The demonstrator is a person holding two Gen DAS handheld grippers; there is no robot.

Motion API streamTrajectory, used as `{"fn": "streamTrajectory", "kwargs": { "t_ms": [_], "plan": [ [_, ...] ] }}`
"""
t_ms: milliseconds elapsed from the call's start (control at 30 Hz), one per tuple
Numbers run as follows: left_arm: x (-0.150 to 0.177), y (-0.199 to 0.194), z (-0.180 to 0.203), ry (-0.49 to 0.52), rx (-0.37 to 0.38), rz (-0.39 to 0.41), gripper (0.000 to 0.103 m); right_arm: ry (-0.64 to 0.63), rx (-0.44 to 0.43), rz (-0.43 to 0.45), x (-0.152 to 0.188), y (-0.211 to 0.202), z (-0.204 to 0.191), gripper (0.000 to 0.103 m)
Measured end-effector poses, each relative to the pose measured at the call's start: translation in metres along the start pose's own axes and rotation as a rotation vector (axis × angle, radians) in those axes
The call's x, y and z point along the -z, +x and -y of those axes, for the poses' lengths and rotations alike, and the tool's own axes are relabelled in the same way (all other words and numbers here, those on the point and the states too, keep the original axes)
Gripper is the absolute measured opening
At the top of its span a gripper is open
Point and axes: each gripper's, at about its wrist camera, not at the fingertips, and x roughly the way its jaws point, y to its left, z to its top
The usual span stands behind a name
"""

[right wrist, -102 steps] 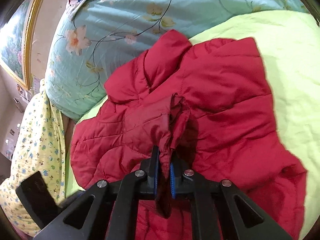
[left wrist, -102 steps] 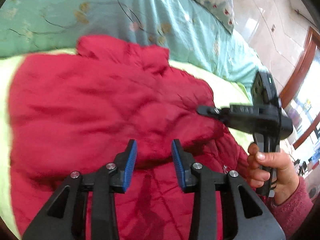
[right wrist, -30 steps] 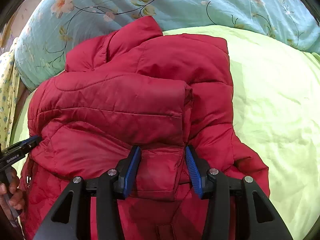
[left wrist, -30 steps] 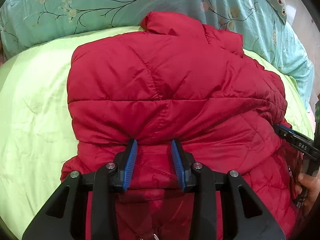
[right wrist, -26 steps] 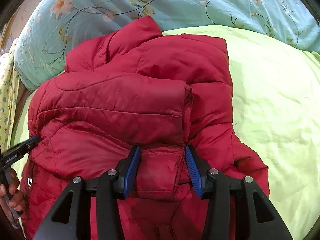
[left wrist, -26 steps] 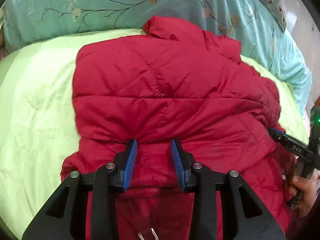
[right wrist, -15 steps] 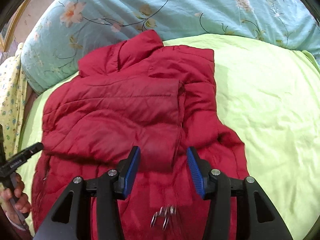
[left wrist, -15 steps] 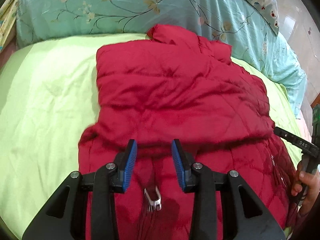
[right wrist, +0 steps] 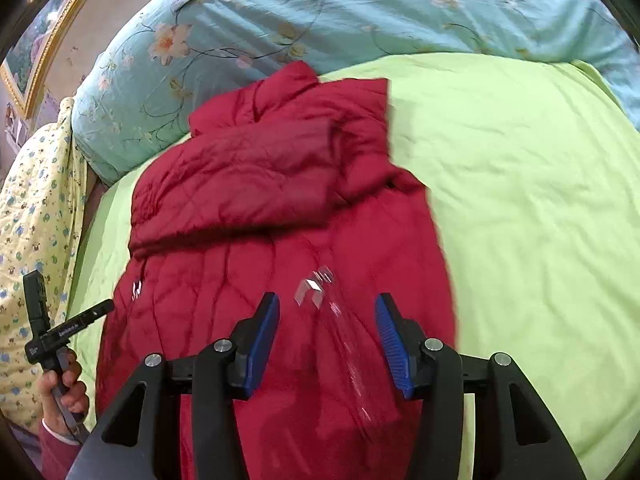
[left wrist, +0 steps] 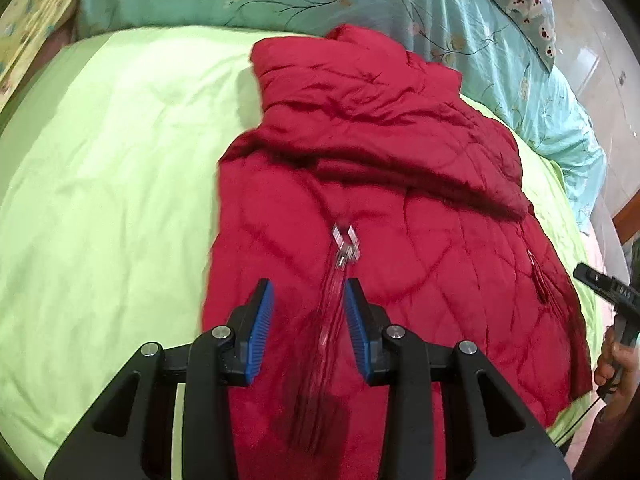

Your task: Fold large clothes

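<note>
Red jacket [left wrist: 384, 184] lies released; both claws have drawn back.

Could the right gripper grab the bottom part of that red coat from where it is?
Probably yes: the right gripper is open above the red coat, with nothing between.

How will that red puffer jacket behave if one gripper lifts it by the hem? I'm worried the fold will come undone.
The red jacket looks quilted and soft, so it would probably sag and drape. Its folded sleeves lie loose on top, so they would likely slide off. Its sheen hints at slippery fabric.
</note>
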Motion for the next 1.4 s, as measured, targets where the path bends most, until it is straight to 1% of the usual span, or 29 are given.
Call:
{"fn": "streamTrajectory", "kwargs": {
  "t_ms": [167, 300, 367, 467, 533, 633, 667, 700, 733, 767, 800, 900, 1000, 1067, 1100, 1133, 1233, 1333, 1400],
  "plan": [
    [0.024, -0.016, -0.014, -0.006, -0.013, -0.009, 0.034, 0.027, 0.034, -0.002, 0.029, -0.024, 0.023, 0.052],
    [0.039, -0.026, -0.020, -0.007, -0.028, -0.020, 0.034, 0.039, 0.065, -0.030, 0.051, -0.032, 0.033, 0.064],
    [0.046, -0.030, -0.023, -0.010, -0.027, -0.023, 0.034, 0.043, 0.052, -0.065, 0.060, -0.029, 0.034, 0.065],
    [0.052, -0.032, -0.026, -0.014, -0.025, -0.031, 0.040, 0.023, 0.040, -0.110, 0.070, -0.021, 0.029, 0.065],
    [0.058, -0.034, -0.029, -0.014, -0.024, -0.038, 0.042, 0.019, 0.047, -0.128, 0.074, -0.018, 0.028, 0.066],
    [0.066, -0.035, -0.032, -0.011, -0.020, -0.055, 0.044, 0.038, 0.018, -0.135, 0.079, -0.021, 0.032, 0.065],
    [0.068, -0.035, -0.033, -0.010, -0.019, -0.060, 0.044, 0.036, 0.013, -0.140, 0.080, -0.023, 0.034, 0.059],
    [0.072, -0.035, -0.035, -0.008, -0.019, -0.069, 0.044, 0.027, 0.015, -0.142, 0.083, -0.025, 0.034, 0.048],
    [0.074, -0.034, -0.036, -0.008, -0.016, -0.076, 0.044, 0.021, 0.020, -0.145, 0.084, -0.027, 0.035, 0.041],
    [0.076, -0.034, -0.037, -0.010, -0.010, -0.084, 0.045, 0.012, 0.028, -0.155, 0.087, -0.031, 0.037, 0.031],
    [0.079, -0.034, -0.038, -0.014, 0.002, -0.092, 0.045, 0.011, 0.028, -0.159, 0.089, -0.034, 0.040, 0.024],
    [0.087, -0.034, -0.041, -0.021, 0.026, -0.106, 0.049, 0.025, -0.010, -0.163, 0.093, -0.044, 0.049, 0.022],
    [0.092, -0.033, -0.042, -0.023, 0.044, -0.120, 0.051, 0.032, -0.019, -0.164, 0.095, -0.044, 0.051, 0.023],
    [0.095, -0.033, -0.042, -0.028, 0.069, -0.130, 0.052, 0.038, -0.021, -0.164, 0.095, -0.043, 0.051, 0.023],
    [0.097, -0.033, -0.041, -0.030, 0.078, -0.135, 0.054, 0.039, -0.026, -0.162, 0.095, -0.043, 0.050, 0.026],
    [0.099, -0.032, -0.041, -0.031, 0.087, -0.141, 0.056, 0.040, -0.031, -0.160, 0.095, -0.043, 0.050, 0.027],
    [0.104, -0.029, -0.039, -0.030, 0.107, -0.159, 0.058, 0.037, -0.035, -0.154, 0.095, -0.044, 0.048, 0.028],
    [0.109, -0.024, -0.032, -0.020, 0.125, -0.180, 0.058, 0.044, -0.051, -0.155, 0.097, -0.044, 0.050, 0.034],
    [0.112, -0.022, -0.026, -0.001, 0.137, -0.189, 0.059, 0.059, -0.061, -0.164, 0.098, -0.042, 0.052, 0.043]
  ]
}}
